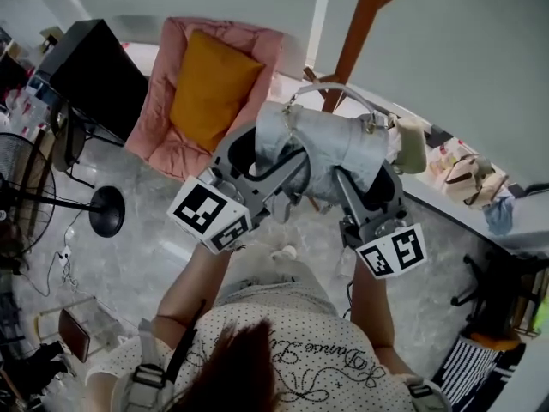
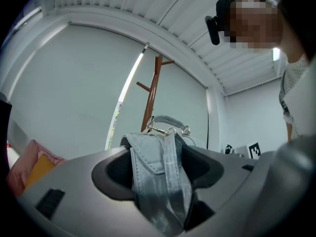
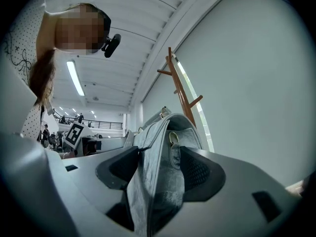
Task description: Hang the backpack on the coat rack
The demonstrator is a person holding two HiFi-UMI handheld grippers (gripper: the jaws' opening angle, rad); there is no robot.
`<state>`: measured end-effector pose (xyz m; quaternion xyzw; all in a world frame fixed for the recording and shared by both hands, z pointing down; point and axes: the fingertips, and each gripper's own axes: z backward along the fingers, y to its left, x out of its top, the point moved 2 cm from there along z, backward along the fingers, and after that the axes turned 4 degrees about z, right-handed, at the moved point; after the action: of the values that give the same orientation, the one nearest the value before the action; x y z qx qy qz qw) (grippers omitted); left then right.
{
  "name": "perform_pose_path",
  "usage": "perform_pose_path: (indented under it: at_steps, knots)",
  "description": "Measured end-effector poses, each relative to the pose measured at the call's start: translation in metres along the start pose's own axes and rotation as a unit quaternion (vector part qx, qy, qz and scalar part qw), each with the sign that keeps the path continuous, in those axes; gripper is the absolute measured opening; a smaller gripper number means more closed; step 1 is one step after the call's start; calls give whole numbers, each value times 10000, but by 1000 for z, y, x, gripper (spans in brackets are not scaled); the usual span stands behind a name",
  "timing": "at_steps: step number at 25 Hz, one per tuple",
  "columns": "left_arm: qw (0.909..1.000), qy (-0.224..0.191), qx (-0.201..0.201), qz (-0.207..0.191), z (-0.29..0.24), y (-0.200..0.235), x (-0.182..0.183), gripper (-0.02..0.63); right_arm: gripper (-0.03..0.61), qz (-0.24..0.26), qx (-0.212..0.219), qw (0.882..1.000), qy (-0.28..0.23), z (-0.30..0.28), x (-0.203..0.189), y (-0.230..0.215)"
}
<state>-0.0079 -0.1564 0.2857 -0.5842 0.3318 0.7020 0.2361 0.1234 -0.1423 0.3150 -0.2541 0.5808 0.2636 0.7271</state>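
A grey backpack (image 1: pixel 330 144) hangs in the air between my two grippers, in front of the wooden coat rack (image 1: pixel 360 24). My left gripper (image 1: pixel 273 160) is shut on the backpack's grey straps (image 2: pixel 158 167) at its left side; the metal clips and top handle (image 2: pixel 165 122) show beyond the jaws. My right gripper (image 1: pixel 364 178) is shut on the bag's right side, with grey fabric (image 3: pixel 158 177) filling the gap between its jaws. The coat rack (image 2: pixel 153 90) stands straight behind the bag, its pegs above it, and the same rack (image 3: pixel 180 90) shows in the right gripper view.
A pink armchair (image 1: pixel 167 127) with an orange cushion (image 1: pixel 210 84) stands left of the rack. A black cabinet (image 1: pixel 94 71) and a fan's stand (image 1: pixel 107 211) are further left. A white counter (image 1: pixel 463 217) with bags on it runs along the right.
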Motion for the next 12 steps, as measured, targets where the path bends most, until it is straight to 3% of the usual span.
perform_pose_path:
  at_steps: [12]
  knots:
    - [9994,229,-142,221,-37,45,-15,279,276,-130,-192,9995,202,-35,-22,-34]
